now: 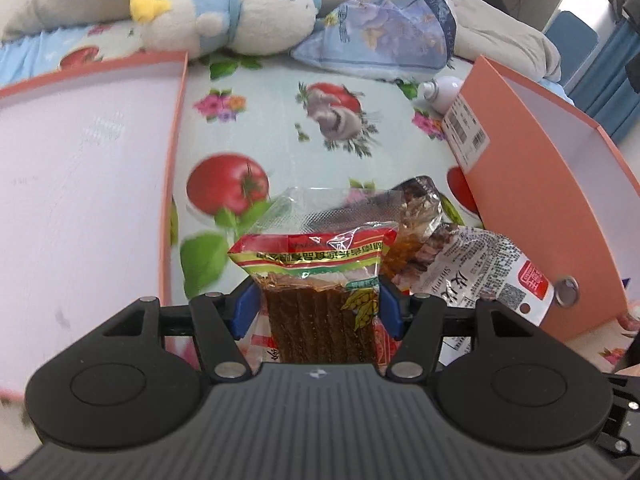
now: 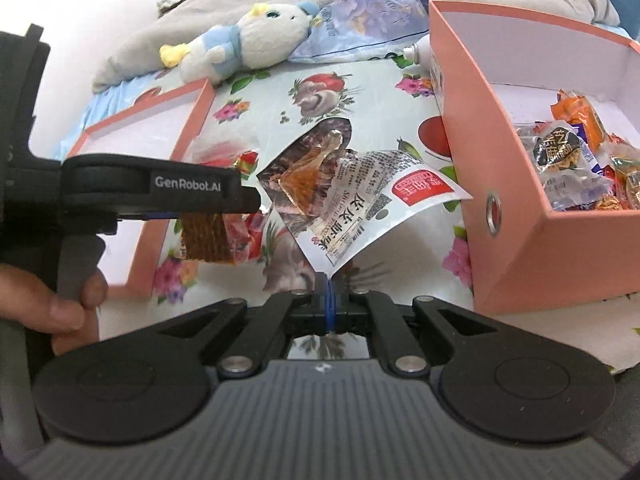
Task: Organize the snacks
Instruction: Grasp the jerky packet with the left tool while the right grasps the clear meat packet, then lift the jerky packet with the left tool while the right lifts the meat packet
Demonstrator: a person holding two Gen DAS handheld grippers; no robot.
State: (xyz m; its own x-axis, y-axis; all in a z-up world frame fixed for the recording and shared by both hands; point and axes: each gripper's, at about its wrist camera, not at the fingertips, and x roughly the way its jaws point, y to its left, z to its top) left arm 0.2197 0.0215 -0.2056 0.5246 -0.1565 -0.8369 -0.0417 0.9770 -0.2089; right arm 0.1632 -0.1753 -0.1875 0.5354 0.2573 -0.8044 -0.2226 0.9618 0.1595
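Currently, the left gripper [image 1: 318,308] is clamped by its blue pads [image 1: 246,310] on a clear packet of brown ridged snack strips with a red, yellow and green printed band [image 1: 316,280]. The packet is held above the floral-printed bed sheet [image 1: 280,120], between the two pink cardboard boxes. In the right wrist view the same packet [image 2: 208,240] is seen hanging below the left gripper [image 2: 224,216], just beside the near right corner of the shallow pink box with a white interior [image 2: 152,136], and a hand [image 2: 48,304] is wrapped around the gripper handle.

The right gripper [image 2: 329,280] is closed tight, its fingers pressed together on the lower corner of a flat white-and-clear pouch with black printed text and a red label [image 2: 360,204]. The pouch is held off the sheet, tilted, near the front left corner of the deep pink cardboard box [image 2: 520,240]. Several wrapped snacks [image 2: 568,160] are piled inside that box.

Toward the far edge of the bed, a white and blue plush toy [image 2: 256,40] is lying beside a pale blue printed bag [image 2: 372,16] and a grey blanket [image 2: 168,32].
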